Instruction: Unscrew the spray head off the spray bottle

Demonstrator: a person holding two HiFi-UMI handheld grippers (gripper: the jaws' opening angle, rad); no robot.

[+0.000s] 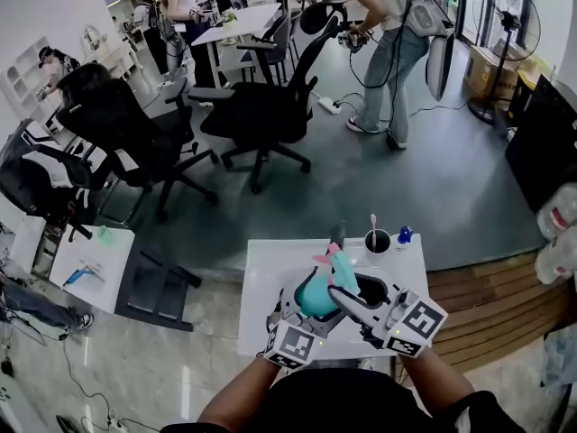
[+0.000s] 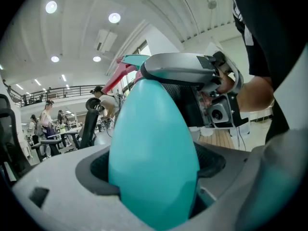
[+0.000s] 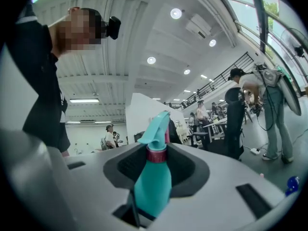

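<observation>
Left tool [image 1: 305, 307] is clamping bottle [image 1: 315, 296] body, lower centre, above counter [image 1: 270, 269]. Right tool [image 1: 353, 298] is straddling the neck under spray head [image 1: 341, 264], jaws part-open, gaps both sides. Cup [image 1: 377, 240] is sitting at far edge; open counter showing left.

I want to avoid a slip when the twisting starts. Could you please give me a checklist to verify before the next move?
1. Left gripper clamps the spray bottle by its body: ok.
2. Right gripper sits around the pink collar, just under the spray head: ok.
3. Right gripper presses firmly on that collar: cannot tell.
4. Spray head sits on the bottle: ok.
5. Cup on the table stands apart from both grippers: ok.
</observation>
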